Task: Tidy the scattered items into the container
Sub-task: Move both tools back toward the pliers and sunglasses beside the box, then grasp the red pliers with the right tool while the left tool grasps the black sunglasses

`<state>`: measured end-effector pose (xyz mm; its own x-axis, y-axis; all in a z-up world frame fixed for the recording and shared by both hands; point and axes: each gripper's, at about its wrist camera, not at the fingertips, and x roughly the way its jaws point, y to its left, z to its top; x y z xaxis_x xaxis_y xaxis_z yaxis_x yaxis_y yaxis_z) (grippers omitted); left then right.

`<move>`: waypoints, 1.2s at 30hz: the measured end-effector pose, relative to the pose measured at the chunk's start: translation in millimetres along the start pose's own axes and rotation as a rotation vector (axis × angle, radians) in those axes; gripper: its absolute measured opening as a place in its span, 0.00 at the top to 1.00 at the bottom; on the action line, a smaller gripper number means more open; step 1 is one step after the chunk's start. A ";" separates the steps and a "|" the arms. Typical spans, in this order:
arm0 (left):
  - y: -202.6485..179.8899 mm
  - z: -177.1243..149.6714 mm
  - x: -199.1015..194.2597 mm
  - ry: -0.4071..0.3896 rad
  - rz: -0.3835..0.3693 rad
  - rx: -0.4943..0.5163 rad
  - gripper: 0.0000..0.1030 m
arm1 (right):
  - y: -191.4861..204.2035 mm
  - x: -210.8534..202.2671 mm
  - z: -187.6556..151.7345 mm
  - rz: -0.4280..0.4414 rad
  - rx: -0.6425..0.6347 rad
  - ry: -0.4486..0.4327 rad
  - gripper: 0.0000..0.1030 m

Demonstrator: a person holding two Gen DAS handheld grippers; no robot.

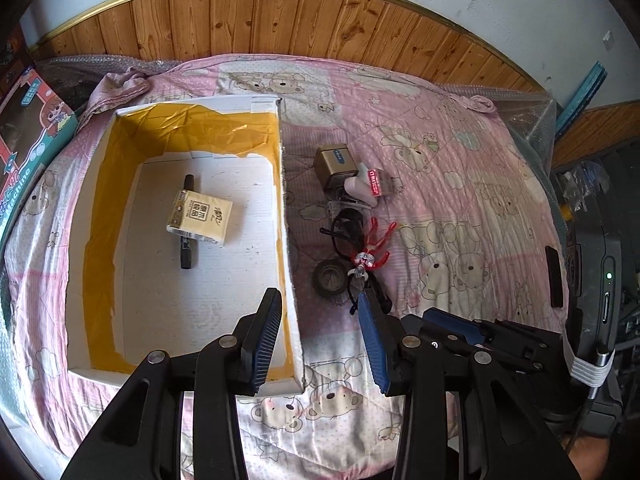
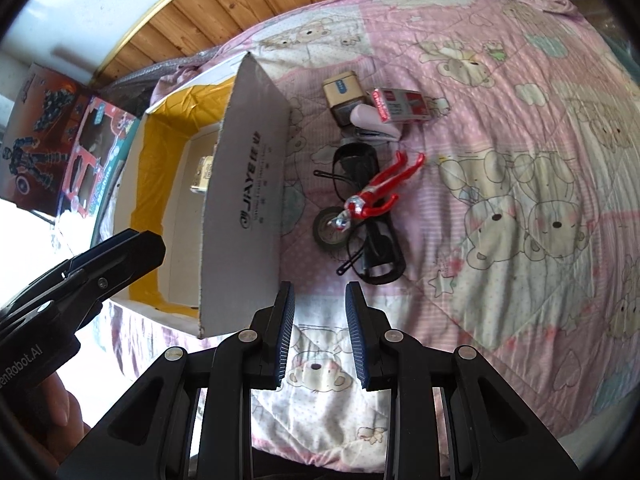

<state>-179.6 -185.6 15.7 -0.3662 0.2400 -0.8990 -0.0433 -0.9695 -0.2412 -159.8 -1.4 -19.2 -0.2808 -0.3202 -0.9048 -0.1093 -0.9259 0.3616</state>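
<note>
A white cardboard box [image 1: 286, 216] lined with yellow tape sits on the left of the bed; its tall side [image 2: 248, 200] faces the right wrist view. Inside lie a yellow tissue pack [image 1: 200, 218] and a black marker [image 1: 187, 258]. Right of the box lie a gold tin [image 1: 334, 160] [image 2: 342, 88], a pink stapler [image 1: 358, 188] [image 2: 370, 118], a red-and-white packet [image 1: 375, 182] [image 2: 402, 104], black glasses [image 1: 346, 228] [image 2: 356, 160], a red figure [image 1: 372, 248] [image 2: 376, 192] and a dark tape roll [image 1: 329, 278] [image 2: 330, 230]. My left gripper [image 1: 318, 296] is open astride the box's right wall. My right gripper [image 2: 319, 288] is open and empty, short of the pile.
A pink bear-print quilt [image 2: 520, 160] covers the bed. Toy boxes [image 1: 28, 140] [image 2: 96, 140] lean at the left. Wood panelling [image 1: 280, 16] backs the bed. A dark device [image 1: 600, 280] stands off the right edge. The left gripper's body [image 2: 120, 252] shows beside the box, with a hand below it.
</note>
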 end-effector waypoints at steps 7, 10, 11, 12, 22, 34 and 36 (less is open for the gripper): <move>-29.0 11.1 34.3 0.064 -0.036 -0.007 0.60 | -43.8 10.1 14.2 0.026 0.080 0.026 0.72; -37.6 17.3 51.1 0.096 -0.036 -0.004 0.60 | -66.5 21.1 21.8 0.112 0.174 0.047 0.70; -39.0 18.9 56.5 0.107 -0.036 -0.005 0.60 | -74.1 26.4 24.4 0.153 0.216 0.058 0.70; -39.8 20.4 62.1 0.118 -0.034 -0.006 0.60 | -81.2 32.2 27.4 0.188 0.253 0.067 0.70; -25.2 36.9 113.1 0.201 0.007 -0.067 0.60 | -94.2 85.8 68.6 0.339 0.420 0.106 0.57; -27.3 41.3 138.4 0.252 0.003 -0.069 0.60 | -89.8 129.3 89.0 0.301 0.381 0.178 0.77; -28.0 42.6 142.2 0.258 0.001 -0.080 0.60 | -91.2 118.8 94.2 0.278 0.351 0.152 0.80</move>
<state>-270.0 -126.4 -89.8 -0.1167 0.2538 -0.9602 0.0344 -0.9652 -0.2593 -273.1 63.9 -138.5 -0.2046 -0.5964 -0.7762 -0.3725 -0.6858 0.6252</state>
